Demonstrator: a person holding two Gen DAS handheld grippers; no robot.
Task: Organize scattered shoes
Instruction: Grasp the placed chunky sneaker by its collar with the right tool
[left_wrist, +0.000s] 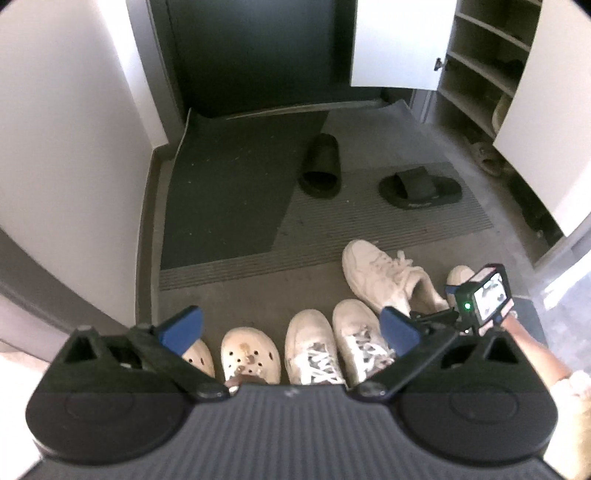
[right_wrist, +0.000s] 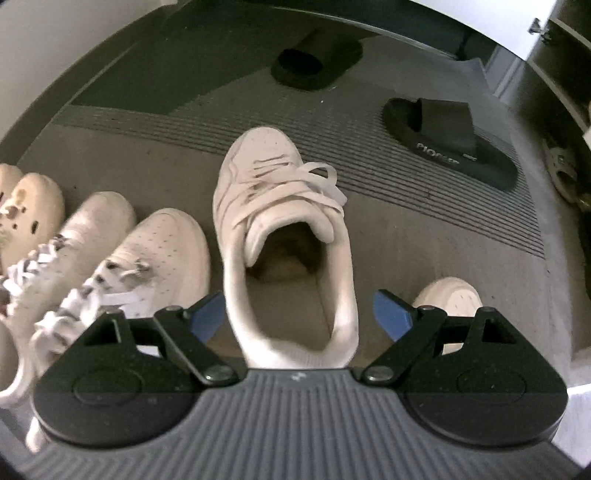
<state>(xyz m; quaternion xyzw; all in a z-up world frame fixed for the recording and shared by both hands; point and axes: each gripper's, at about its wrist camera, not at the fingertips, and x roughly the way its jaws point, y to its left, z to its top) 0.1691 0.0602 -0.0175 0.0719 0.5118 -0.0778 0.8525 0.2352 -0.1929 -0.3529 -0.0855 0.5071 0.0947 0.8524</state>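
Sneaker, white w/ loose laces, sits on the floor mat straight ahead of my right gripper, toe pointing away, heel between my fingers. Those blue pads are spread wide, one each side of the heel, not touching it as far as I can tell. Its mate peeks out behind my right-hand finger, only the toe showing.

Left of it, a row along the near edge: pair of white sneakers w/ patterned laces, side by side, toes away, then pair of cream clogs w/ charms. The loose sneaker lies further out than the row, angled a bit in the left wrist view.

My left gripper hovers above the row, fingers wide, holding nothing; clogs and laced pair show between them. Right gripper's camera unit is visible at the right edge of that view, green light on.

Further off, two black slides: one at the edge of the dark mat, the other to its right, turned sideways, well apart. Shoe cabinet far right stands open, shelves showing; a beige sandal lies at its base.
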